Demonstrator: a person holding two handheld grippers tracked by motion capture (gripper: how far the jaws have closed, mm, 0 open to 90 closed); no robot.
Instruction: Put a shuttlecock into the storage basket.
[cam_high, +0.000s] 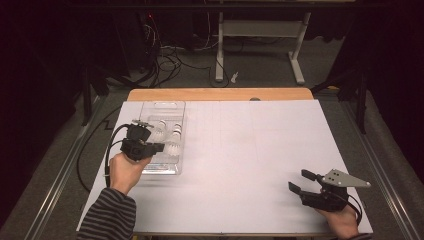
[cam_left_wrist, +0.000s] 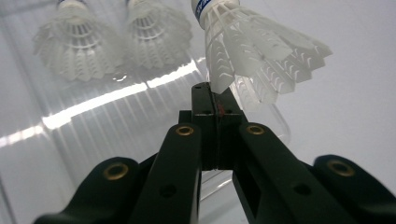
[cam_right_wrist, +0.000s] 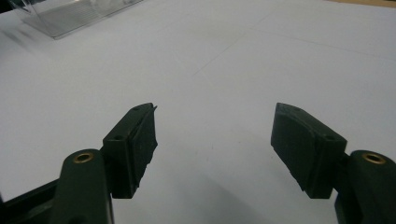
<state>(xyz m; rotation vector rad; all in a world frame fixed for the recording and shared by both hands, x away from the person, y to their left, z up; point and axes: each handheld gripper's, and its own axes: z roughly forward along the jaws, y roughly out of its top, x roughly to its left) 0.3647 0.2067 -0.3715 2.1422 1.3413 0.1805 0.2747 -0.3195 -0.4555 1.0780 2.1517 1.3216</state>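
Left gripper (cam_left_wrist: 215, 95), jaws pinched together on the feather edge of a white shuttlecock (cam_left_wrist: 254, 51), holds it over the clear plastic tray (cam_high: 150, 107) at the table's left side. Two more shuttlecocks (cam_left_wrist: 74, 46) lie in the tray beyond. Right gripper (cam_right_wrist: 215, 140) rests near the white table (cam_high: 250, 150) edge, jaws spread wide, nothing between them.

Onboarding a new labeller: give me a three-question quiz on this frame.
1. True or false: the left gripper is shut on the feather edge of a shuttlecock.
2. How many other shuttlecocks lie in the clear tray in the left gripper view?
3. The right gripper is: A) shut on a shuttlecock, B) open over bare white table, C) inside the tray.

Key: 1 true; 2 two; 3 B.
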